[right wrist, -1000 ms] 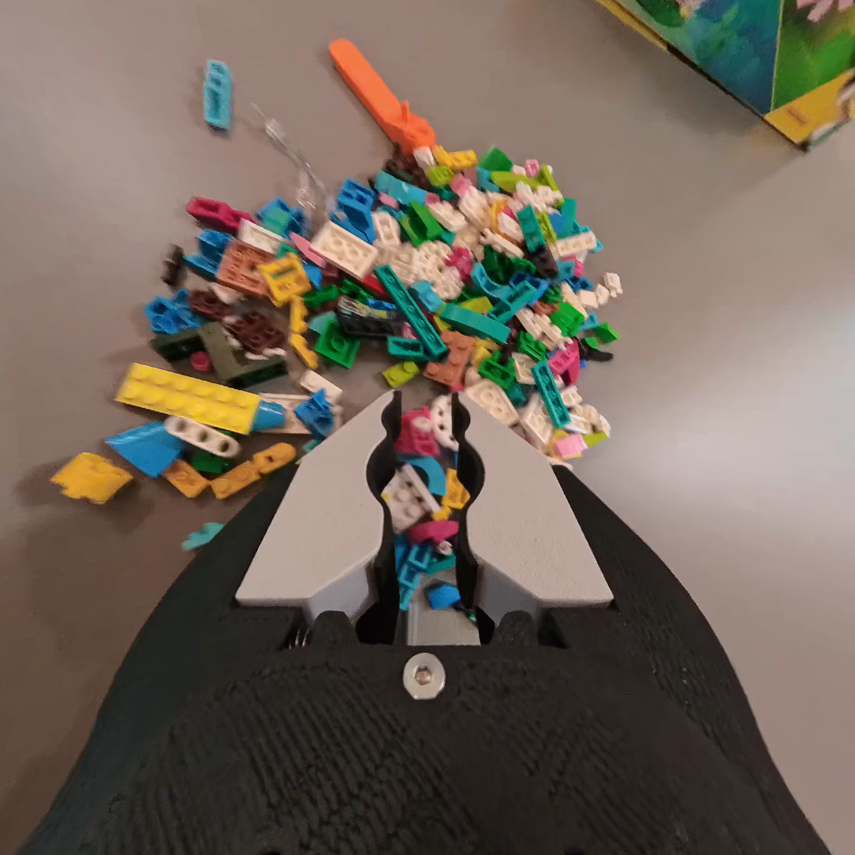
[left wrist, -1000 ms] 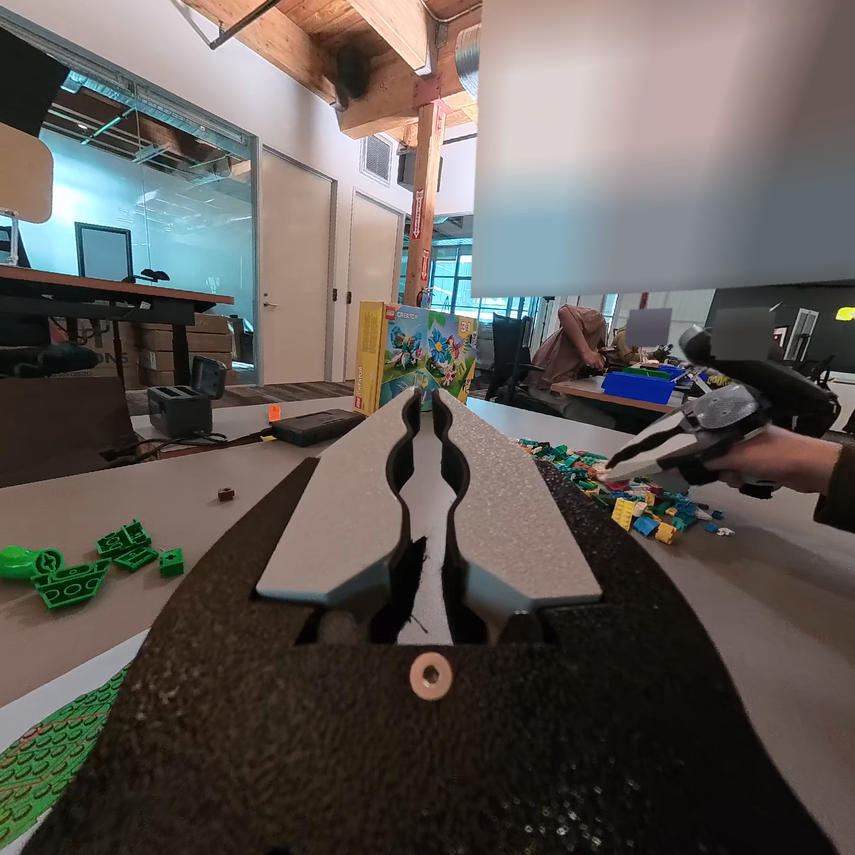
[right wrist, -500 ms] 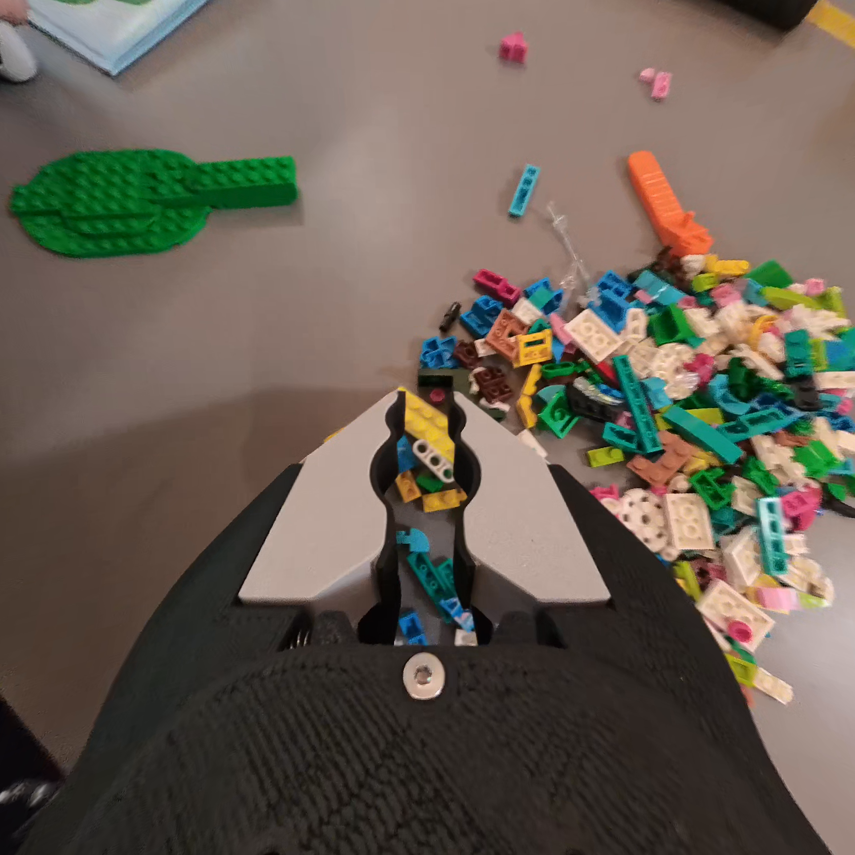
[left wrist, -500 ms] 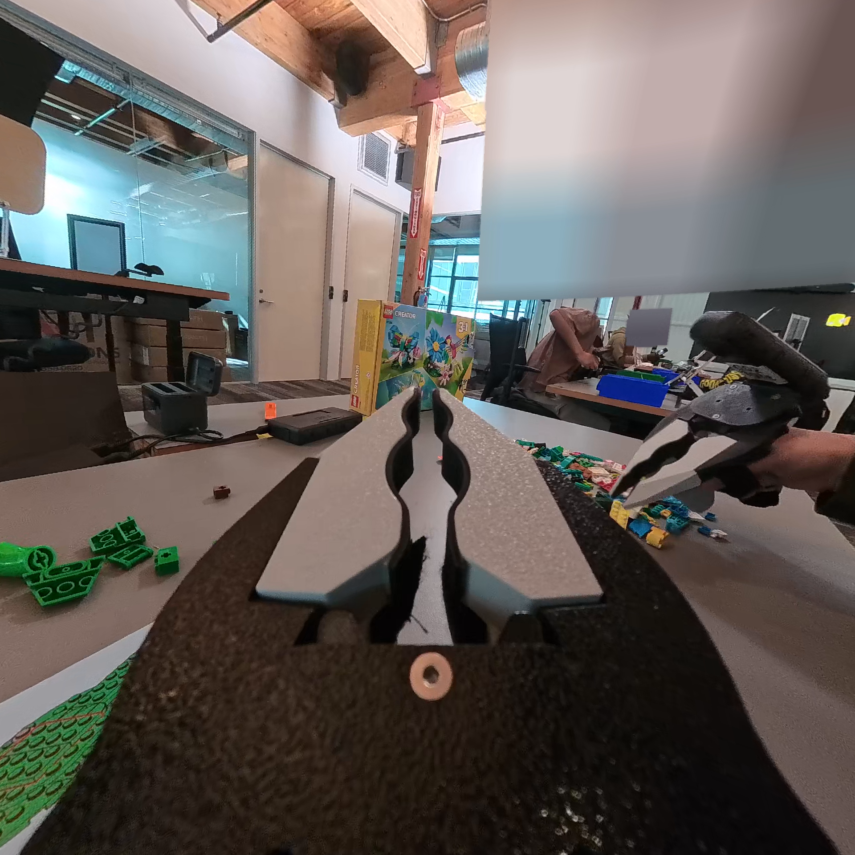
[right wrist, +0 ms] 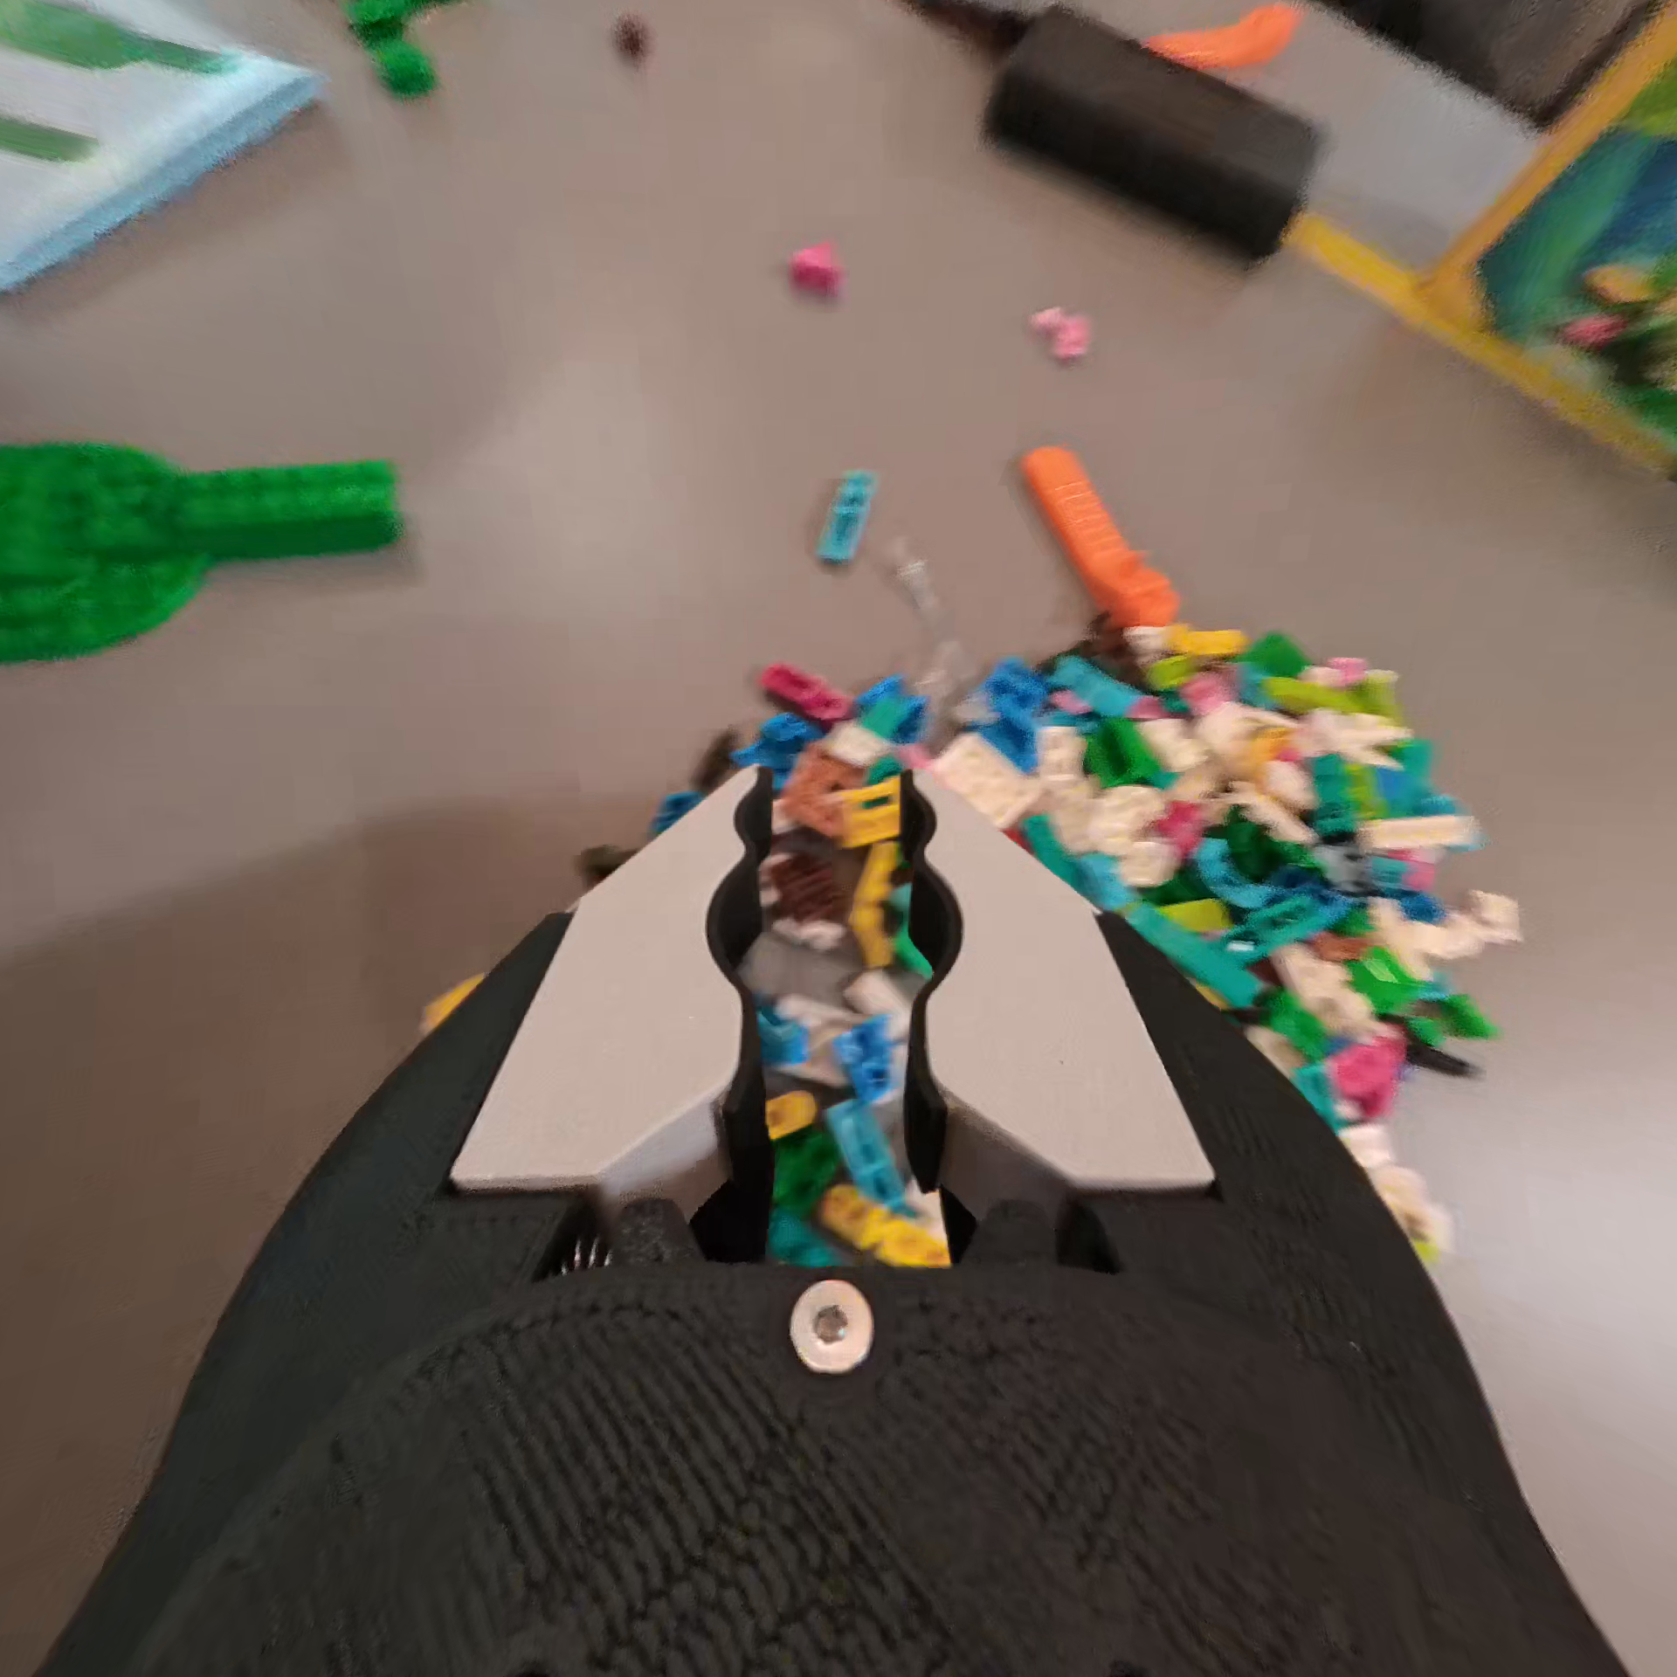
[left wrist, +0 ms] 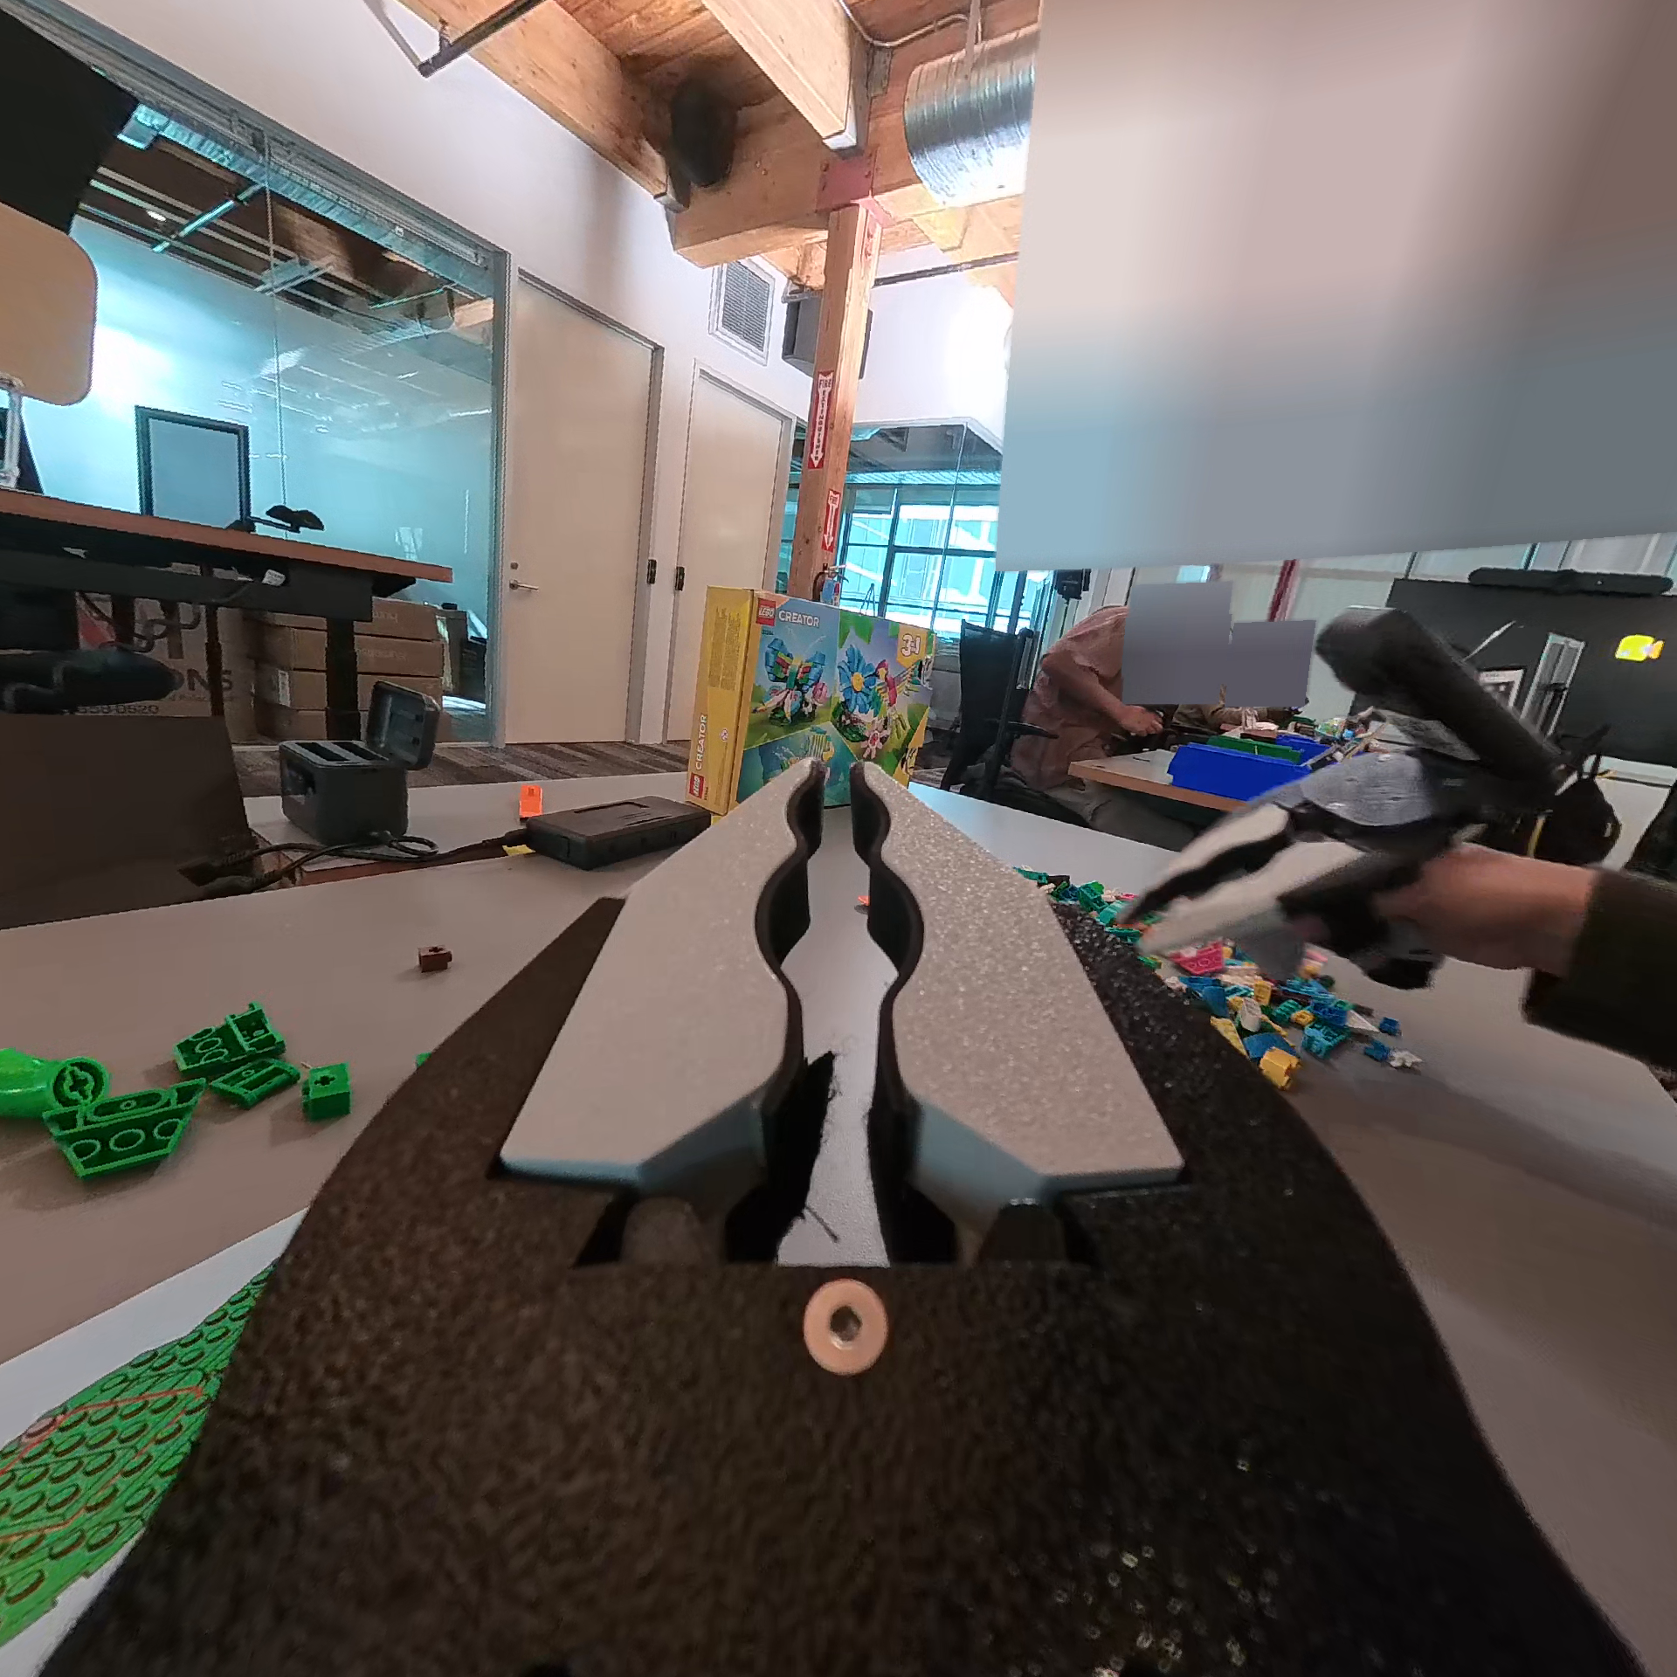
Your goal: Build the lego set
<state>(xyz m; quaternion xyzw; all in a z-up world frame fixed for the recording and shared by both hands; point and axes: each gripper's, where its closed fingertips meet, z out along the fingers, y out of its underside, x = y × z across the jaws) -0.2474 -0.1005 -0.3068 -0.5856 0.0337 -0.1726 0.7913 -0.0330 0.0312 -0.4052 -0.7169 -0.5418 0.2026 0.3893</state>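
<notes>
A pile of loose coloured bricks (right wrist: 1225, 817) lies on the grey table and also shows in the left wrist view (left wrist: 1270, 998). My right gripper (right wrist: 835, 780) is open and empty, low over the pile's left edge; this view is blurred. In the left wrist view it (left wrist: 1139, 924) points down into the pile, held by a hand. My left gripper (left wrist: 839, 771) is shut but for a slit, empty, held level above the table. A green plate build (right wrist: 136, 535) lies left of the pile. Loose green pieces (left wrist: 136, 1116) lie left of my left gripper.
The set's box (left wrist: 817, 699) stands at the back. An orange brick separator (right wrist: 1098, 535) and a teal piece (right wrist: 846, 515) lie beyond the pile. The instruction booklet (left wrist: 82, 1470) is at the near left. A black box (left wrist: 617, 830), a charger case (left wrist: 354, 780) and a brown stud (left wrist: 435, 957) sit behind. Some 25 cm of space lies between my two pairs of fingers. From either gripper's tips it is about 15 cm to the green plate build (right wrist: 136, 535).
My right gripper swung from the pile's middle to its left edge, then dipped lower towards the bricks; its view now tilts further up the table. My left gripper has barely moved.
</notes>
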